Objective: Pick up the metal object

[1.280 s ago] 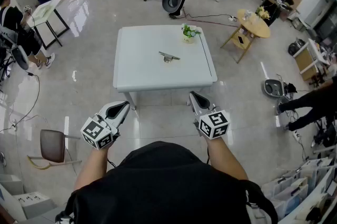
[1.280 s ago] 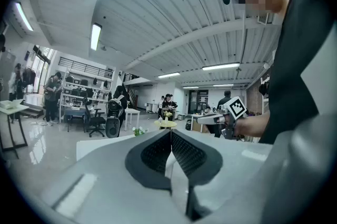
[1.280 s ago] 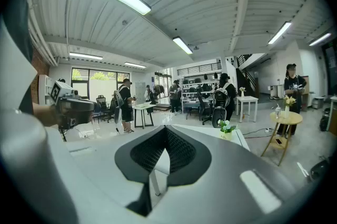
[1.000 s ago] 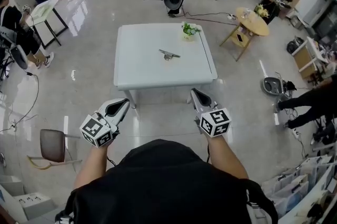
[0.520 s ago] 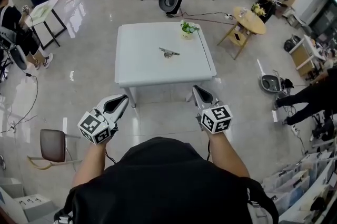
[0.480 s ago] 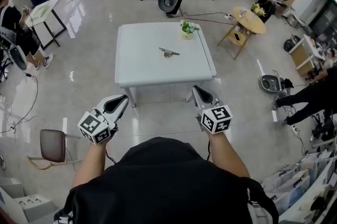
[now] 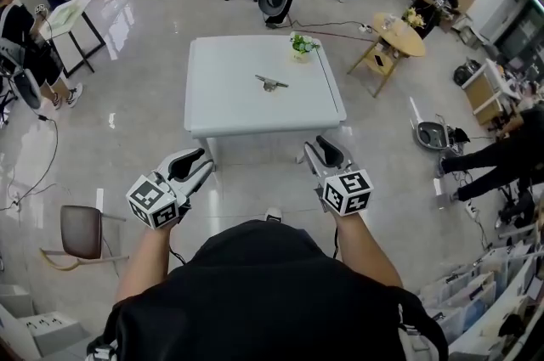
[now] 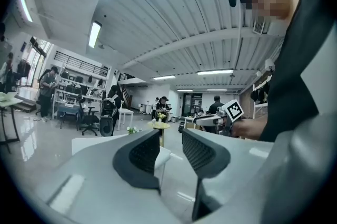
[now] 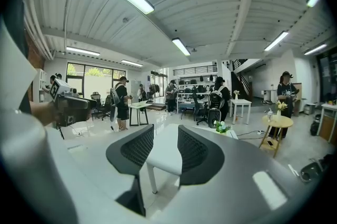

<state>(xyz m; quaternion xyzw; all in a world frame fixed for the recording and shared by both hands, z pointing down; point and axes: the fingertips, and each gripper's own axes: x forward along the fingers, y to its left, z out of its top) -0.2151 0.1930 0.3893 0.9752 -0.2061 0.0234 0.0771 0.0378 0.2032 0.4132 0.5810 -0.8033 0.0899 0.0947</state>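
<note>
A small metal object [image 7: 270, 82] lies near the middle of the white square table [image 7: 238, 109], with a potted plant [image 7: 300, 47] behind it. Both grippers hover over the floor, short of the table's near edge and well apart from the object. My left gripper [image 7: 201, 164] [image 8: 169, 146] is open and empty. My right gripper [image 7: 321, 149] [image 9: 165, 146] has just been opening its jaws; nothing is between them, and the table [image 9: 231, 138] and plant [image 9: 221, 126] show beyond. The metal object cannot be made out in either gripper view.
A brown chair [image 7: 81, 232] stands on the floor at the near left. A round wooden table [image 7: 406, 35] is right of the white table, and a grey device [image 7: 427, 134] sits on the floor nearer. People stand at the left [image 7: 21, 28] and right [image 7: 501, 155] edges.
The right gripper's jaws went from shut to open. Both grippers and the view edged slightly toward the table. The metal object has not moved.
</note>
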